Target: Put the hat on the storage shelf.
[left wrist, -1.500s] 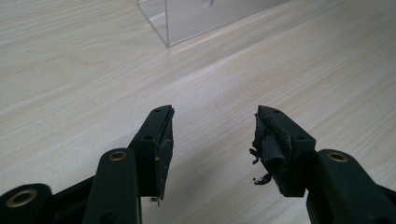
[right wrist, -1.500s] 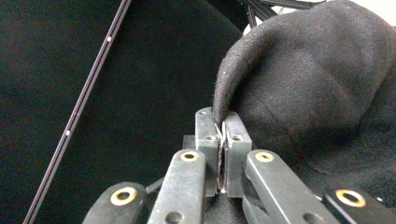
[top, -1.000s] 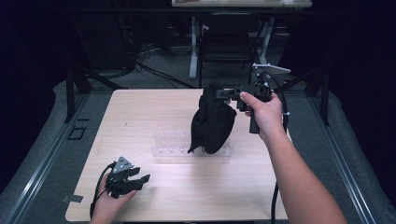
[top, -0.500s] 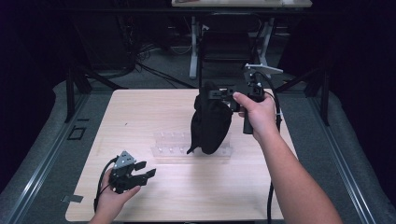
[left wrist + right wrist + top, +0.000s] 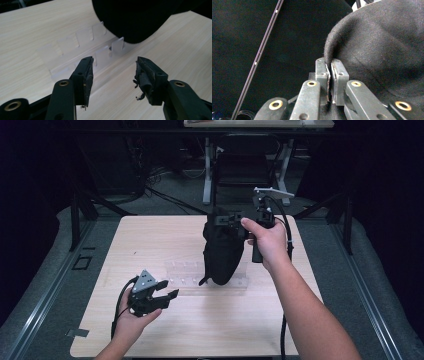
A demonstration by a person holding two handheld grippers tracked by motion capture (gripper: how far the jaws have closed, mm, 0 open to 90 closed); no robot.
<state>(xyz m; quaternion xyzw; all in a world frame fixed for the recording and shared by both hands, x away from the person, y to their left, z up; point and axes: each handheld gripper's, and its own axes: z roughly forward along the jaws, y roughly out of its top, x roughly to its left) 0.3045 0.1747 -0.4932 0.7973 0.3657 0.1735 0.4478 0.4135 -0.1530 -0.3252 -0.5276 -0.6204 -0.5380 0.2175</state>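
High view: taking the clear plastic compartment tray (image 5: 207,277) at mid-worktop as the landmark, the left claw (image 5: 167,296) hovered just short of the tray's near-left corner, over the pale wooden worktop (image 5: 150,240), its jaws pointing toward the tray. They stood well apart with nothing between them; the left gripper view showed bare worktop between its worn black pads (image 5: 87,82), the tray's row of small cells just beyond them. The black woven fabric pouch (image 5: 222,252) hung over the tray's right half, its long axis upright, its rounded bottom just above or touching the tray's right end; which of the two could not be told. From the left claw it lay ahead and to the right, and that claw looked the nearer free one to steady it. Above the tray's far-right side the right claw (image 5: 231,218) was clamped on the pouch's upper edge, the cloth pinched between its pads (image 5: 322,72).
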